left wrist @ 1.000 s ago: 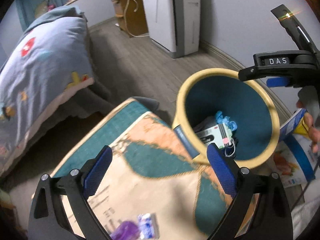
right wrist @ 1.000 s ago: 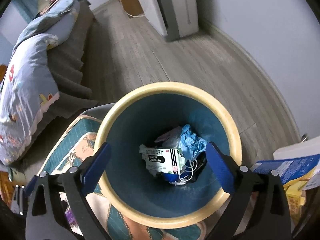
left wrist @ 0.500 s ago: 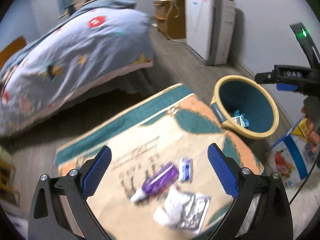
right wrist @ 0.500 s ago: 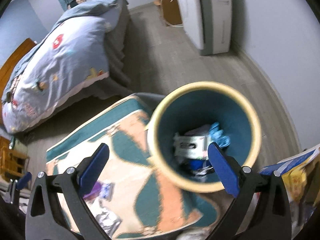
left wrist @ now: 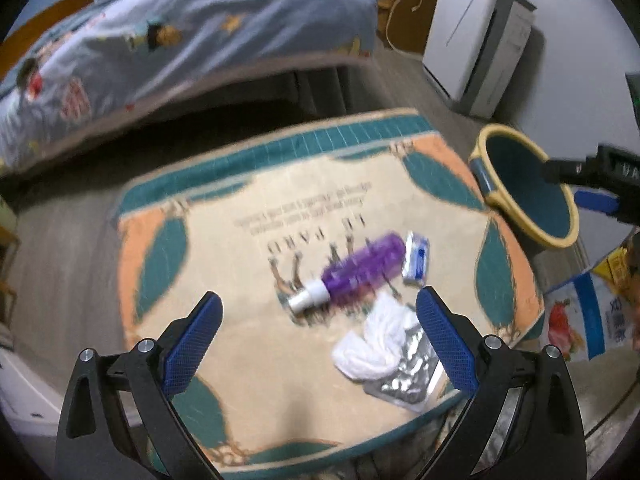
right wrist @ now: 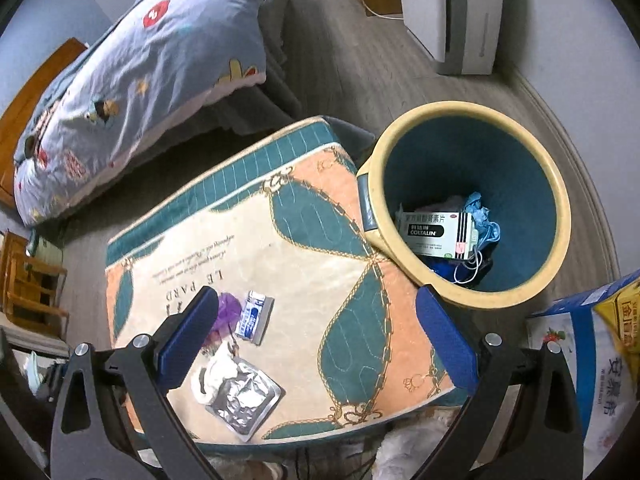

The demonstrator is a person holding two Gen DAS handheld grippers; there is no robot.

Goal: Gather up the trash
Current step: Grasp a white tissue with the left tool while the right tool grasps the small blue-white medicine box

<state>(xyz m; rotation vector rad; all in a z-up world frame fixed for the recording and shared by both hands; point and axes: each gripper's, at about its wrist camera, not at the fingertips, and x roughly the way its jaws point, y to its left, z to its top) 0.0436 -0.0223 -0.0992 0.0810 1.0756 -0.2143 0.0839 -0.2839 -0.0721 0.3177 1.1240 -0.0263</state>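
Left wrist view
Left gripper [left wrist: 318, 338]: jaws spread wide, nothing between them, hovering above the mat [left wrist: 224, 264].
Bottle [left wrist: 352, 270]: purple with a white cap, lying on its side just ahead of the gripper, slightly right of centre (blurred).
Sachet [left wrist: 416, 258]: small blue-and-white packet, just right of the bottle's far end.
Tissue [left wrist: 374, 346]: crumpled white wad, close by the right finger, resting partly on the foil.
Foil [left wrist: 412, 376]: silver pack, below the tissue, touching the right finger's inner side in this view.
Bin [left wrist: 560, 236]: yellow rim, teal inside, far right beyond the mat edge; contents not visible from here.
Right gripper [left wrist: 600, 192]: seen at the right edge above the bin; cannot tell its opening from here.

Right wrist view
Right gripper [right wrist: 318, 338]: jaws wide apart and empty, over the mat's [right wrist: 320, 272] near edge.
Bin [right wrist: 560, 200]: ahead and right, against the mat corner.
Box [right wrist: 438, 234]: white-green medicine carton inside the bin, with blue crumpled trash beside it.
Sachet [right wrist: 253, 317]: just inside the left finger.
Bottle [right wrist: 228, 310]: mostly hidden behind the left finger.
Tissue [right wrist: 214, 374] and foil [right wrist: 244, 404]: low left, overlapping.
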